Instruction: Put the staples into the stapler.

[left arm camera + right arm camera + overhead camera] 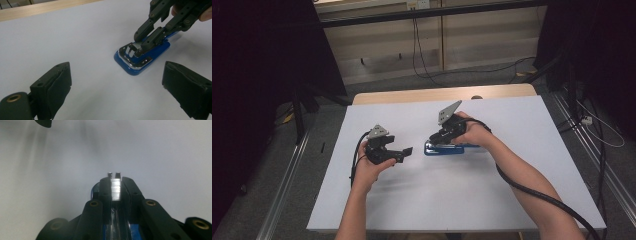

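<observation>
The right tongs (140,42) are clamped on a strip of staples (115,189) that sits in the open channel of a blue stapler (142,56). The left tongs (115,87) stand wide apart with nothing between them, held just beside the stapler's front end (low over the surface).

The stapler lies flat on the bench (492,200), near the middle, its long axis running across the person's view.

Hazards, as judged from this position:
- The strip is thin and brittle. Excess squeeze may snap it into short pieces that scatter inside the channel.
- The stapler base is not restrained. A sideways pull by the right tongs may drag or pivot it, since the left tongs do not touch it.
- A tilted strip may jam against the channel walls instead of seating.

The bench carries a plain white cover, with a strip of bare wood (442,93) at its far edge. Beyond it are grey carpet, pale wall panels with hanging cables (417,45), and dark curtains (267,45) on both sides.
</observation>
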`<state>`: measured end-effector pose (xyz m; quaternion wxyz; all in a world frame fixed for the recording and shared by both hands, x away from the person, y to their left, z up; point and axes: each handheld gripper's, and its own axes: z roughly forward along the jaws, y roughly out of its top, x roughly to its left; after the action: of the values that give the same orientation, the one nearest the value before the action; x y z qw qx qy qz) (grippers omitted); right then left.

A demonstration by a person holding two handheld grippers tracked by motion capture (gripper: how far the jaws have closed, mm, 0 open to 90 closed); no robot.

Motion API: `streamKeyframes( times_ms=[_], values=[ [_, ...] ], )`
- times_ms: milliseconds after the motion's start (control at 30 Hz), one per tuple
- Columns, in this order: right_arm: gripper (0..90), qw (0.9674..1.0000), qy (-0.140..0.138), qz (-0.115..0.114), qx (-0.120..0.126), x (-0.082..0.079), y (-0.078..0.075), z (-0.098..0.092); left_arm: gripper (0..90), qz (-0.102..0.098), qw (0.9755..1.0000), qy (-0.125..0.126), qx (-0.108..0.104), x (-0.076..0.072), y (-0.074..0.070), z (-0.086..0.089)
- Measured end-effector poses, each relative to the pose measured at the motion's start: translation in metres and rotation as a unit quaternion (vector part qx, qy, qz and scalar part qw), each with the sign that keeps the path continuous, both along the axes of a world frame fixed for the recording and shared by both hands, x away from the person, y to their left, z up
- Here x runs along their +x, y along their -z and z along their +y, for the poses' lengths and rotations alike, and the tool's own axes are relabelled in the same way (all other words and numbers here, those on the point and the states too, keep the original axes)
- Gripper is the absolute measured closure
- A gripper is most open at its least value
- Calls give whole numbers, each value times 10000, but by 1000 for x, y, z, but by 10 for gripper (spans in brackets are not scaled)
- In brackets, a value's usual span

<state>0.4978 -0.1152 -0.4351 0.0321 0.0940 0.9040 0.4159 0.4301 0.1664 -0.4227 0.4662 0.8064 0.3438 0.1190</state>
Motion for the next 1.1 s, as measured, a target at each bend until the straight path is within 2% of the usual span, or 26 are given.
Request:
streamKeyframes(
  times_ms=[900, 967, 1033, 1100],
  values=[
    [782, 10000, 33, 57, 35, 1, 0, 3, 91, 15, 10000, -17, 12, 0, 1, -1],
    [753, 10000, 52, 55, 44, 1, 0, 3, 91, 7, 10000, -9, 24, 0, 1, -1],
    [685, 9999, 121, 80, 44, 0, 1, 4, 91, 7, 10000, 3, 33, 1, 2, -1],
    [674, 9998, 148, 113, 109, -1, 0, 3, 91, 30, 10000, -16, 9, 1, 2, -1]
  ],
)
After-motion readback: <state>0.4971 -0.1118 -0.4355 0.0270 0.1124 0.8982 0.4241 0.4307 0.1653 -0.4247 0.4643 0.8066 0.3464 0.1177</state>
